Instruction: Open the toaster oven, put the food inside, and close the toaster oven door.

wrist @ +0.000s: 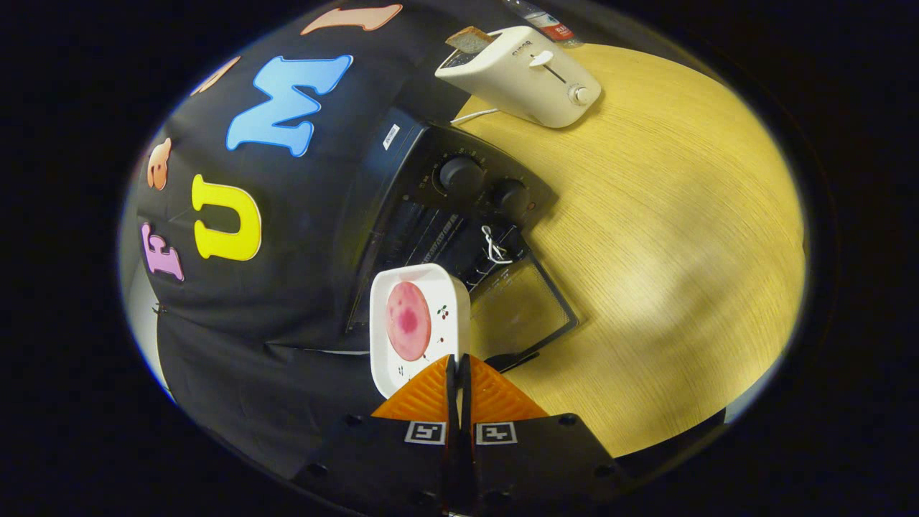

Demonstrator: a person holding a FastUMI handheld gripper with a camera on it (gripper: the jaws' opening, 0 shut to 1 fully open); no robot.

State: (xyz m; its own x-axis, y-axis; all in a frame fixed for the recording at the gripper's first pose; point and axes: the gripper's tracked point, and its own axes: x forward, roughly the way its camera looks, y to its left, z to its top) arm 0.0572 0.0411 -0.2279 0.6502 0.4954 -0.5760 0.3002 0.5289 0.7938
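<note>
Gripper (457,373) clamped on plate (420,327) rim; open toaster oven (445,215) mouth at 12 o'clock, just beyond plate

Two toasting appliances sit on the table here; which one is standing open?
The black toaster oven, just beyond the fingers clamped on the white plate: its glass door is folded down. The white pop-up toaster farther back has no door.

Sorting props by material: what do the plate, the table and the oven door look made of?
Plate: glossy white, ceramic or melamine, held at its rim by the shut gripper. Table: light wood or laminate, matte, with fine grain lines. Oven door, lying open: dark metal frame around a see-through pane, likely glass.
</note>
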